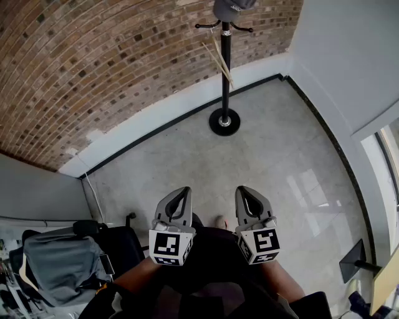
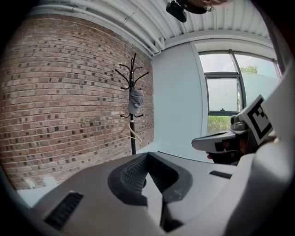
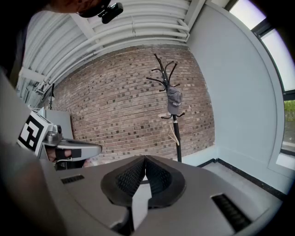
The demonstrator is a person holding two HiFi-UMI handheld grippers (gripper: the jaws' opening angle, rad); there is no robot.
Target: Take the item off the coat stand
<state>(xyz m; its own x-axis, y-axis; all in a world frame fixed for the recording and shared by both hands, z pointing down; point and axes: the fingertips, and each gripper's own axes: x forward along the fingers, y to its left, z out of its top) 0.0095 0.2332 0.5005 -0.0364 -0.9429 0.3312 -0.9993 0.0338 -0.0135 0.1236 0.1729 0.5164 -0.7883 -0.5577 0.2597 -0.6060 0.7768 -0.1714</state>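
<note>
A black coat stand rises from a round base by the brick wall, well ahead of me. A grey cap hangs on its upper hooks, and a pale wooden hanger hangs lower down. The left gripper view shows the same cap far off, and so does the right gripper view. My left gripper and right gripper are side by side close to my body, both pointing toward the stand. Both are shut with nothing between their jaws.
A curved brick wall with a white skirting runs behind the stand. A white wall and window are at the right. A black chair with a grey jacket stands at lower left, and a dark stand at lower right.
</note>
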